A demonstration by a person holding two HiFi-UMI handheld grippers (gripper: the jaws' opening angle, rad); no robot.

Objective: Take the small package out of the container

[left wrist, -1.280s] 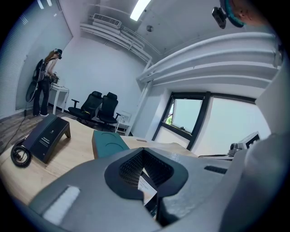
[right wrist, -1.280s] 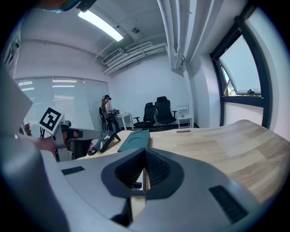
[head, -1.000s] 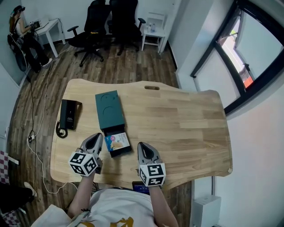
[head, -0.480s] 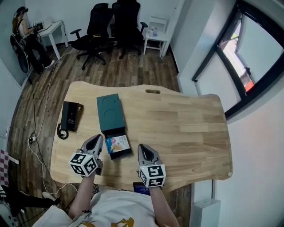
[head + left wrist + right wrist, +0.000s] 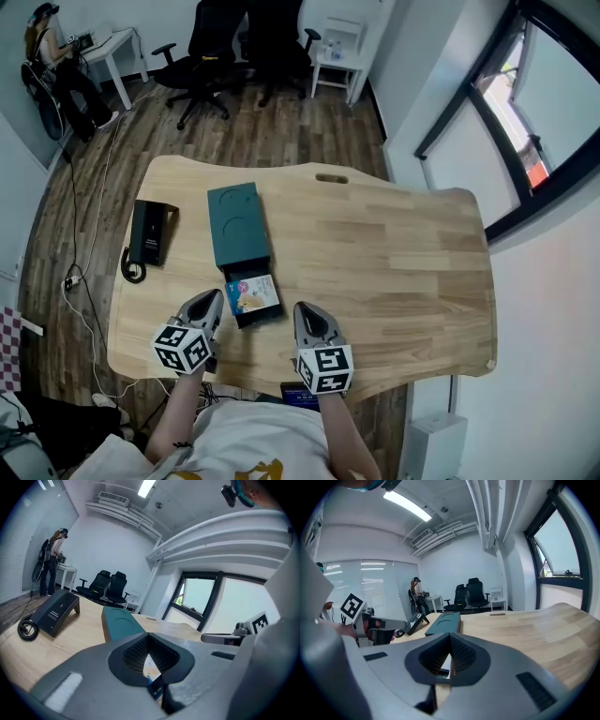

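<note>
1. Package — small, colourful — lies in the teal container, at its slid-out near end, on your desk.
2. Your left tongs and right tongs flank it — both pinched together, empty.

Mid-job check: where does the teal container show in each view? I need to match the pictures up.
Head view: teal container, left of centre, lying lengthwise away from the person.
Left gripper view: left of centre, just beyond the claw tips.
Right gripper view: centre, beyond the claw tips.
Shared landmark: the black wedge-shaped device beside the container's left side, also visible in both gripper views.
</note>
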